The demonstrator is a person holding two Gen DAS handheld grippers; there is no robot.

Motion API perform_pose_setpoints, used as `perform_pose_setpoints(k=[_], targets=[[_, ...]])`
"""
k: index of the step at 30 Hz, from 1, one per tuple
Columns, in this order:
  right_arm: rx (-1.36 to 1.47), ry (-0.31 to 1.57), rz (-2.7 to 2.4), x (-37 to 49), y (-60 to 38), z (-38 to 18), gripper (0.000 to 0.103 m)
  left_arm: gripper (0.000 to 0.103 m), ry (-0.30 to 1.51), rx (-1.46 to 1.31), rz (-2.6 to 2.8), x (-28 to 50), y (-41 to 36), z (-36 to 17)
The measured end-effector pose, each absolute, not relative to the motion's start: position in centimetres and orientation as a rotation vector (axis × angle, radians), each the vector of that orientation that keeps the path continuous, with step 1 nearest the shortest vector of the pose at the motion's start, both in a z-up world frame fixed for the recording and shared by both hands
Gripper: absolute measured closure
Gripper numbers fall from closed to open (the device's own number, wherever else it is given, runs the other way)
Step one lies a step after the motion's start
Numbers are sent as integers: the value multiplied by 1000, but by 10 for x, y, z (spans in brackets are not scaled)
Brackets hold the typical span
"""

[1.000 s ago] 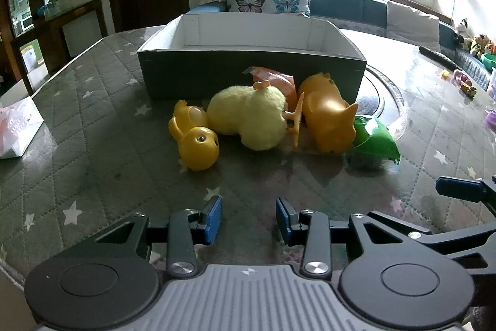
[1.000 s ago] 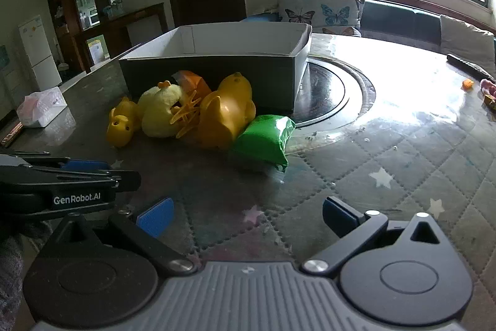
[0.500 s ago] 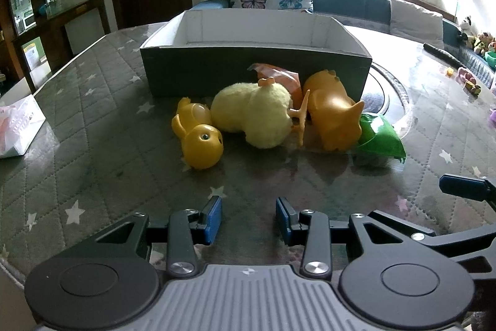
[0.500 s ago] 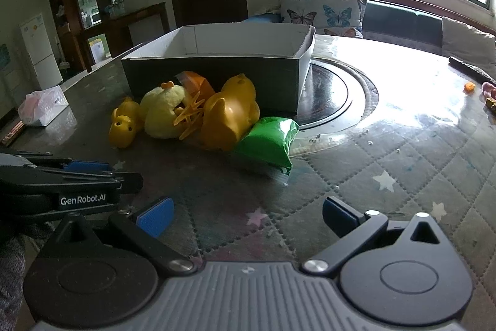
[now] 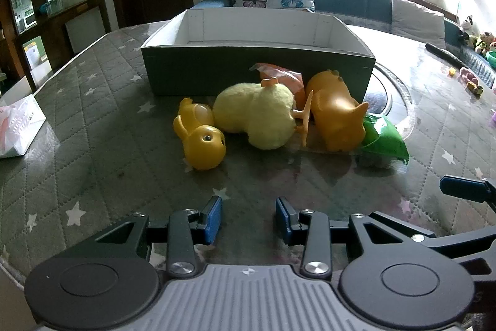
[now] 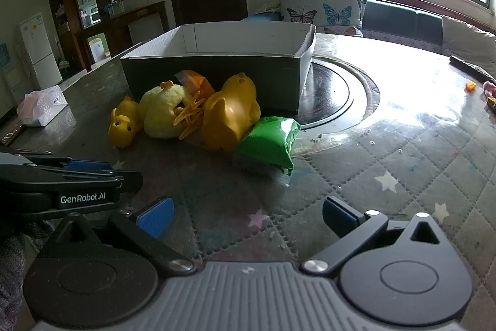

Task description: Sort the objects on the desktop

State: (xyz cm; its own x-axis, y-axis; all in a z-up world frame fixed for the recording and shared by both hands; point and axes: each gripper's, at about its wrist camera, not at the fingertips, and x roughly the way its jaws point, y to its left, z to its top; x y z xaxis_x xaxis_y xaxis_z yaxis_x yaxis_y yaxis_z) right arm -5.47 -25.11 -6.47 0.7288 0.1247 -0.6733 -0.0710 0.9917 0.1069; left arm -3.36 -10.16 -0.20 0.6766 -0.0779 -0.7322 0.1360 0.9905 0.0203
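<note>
Both grippers closer to toy pile than 1 s ago, left gripper [image 5: 248,217] part-open, right gripper [image 6: 248,214] wide, both empty; box [image 5: 257,73] holds nothing visible, sorting unstarted

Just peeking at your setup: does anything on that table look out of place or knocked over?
Yes. The toys lie toppled in a heap against the box rather than inside it: a small plastic duck, a plush chick and a larger orange toy on their sides, a green packet wedged beside them.
</note>
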Motion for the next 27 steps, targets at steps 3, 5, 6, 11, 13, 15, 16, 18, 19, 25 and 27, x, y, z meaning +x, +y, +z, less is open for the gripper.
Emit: perform_pose_setpoints(k=[3,5,6,11,13,15,16,18,19,25,27], targets=[[74,746,109,-52,-254,-66,0,62,822,74,-120,-33,-101,-2],[72,744,109,-50,-255,-67,0,62,824,73,-120,-32,-101,-2],[72,744,110,-49,-255,-67,0,62,825,72,-120,-31,-101,-2],[73,746,114,-46,-256,-68,0,62,829,68,-119,-29,-101,-2],[71,746,115,-46,-256,-68,0,62,831,66,-118,-29,-101,-2],[68,747,123,-45,-255,-69,0,62,833,66,-119,-28,-101,-1],[65,747,126,-45,-254,-69,0,62,833,67,-119,-28,-102,-1],[58,746,127,-44,-252,-70,0,62,835,68,-122,-28,-102,-1],[54,745,127,-44,-252,-70,0,62,836,67,-123,-27,-102,-1],[52,742,134,-41,-253,-69,0,62,839,60,-120,-24,-101,0],[50,741,138,-40,-253,-69,0,62,839,59,-122,-22,-101,0]])
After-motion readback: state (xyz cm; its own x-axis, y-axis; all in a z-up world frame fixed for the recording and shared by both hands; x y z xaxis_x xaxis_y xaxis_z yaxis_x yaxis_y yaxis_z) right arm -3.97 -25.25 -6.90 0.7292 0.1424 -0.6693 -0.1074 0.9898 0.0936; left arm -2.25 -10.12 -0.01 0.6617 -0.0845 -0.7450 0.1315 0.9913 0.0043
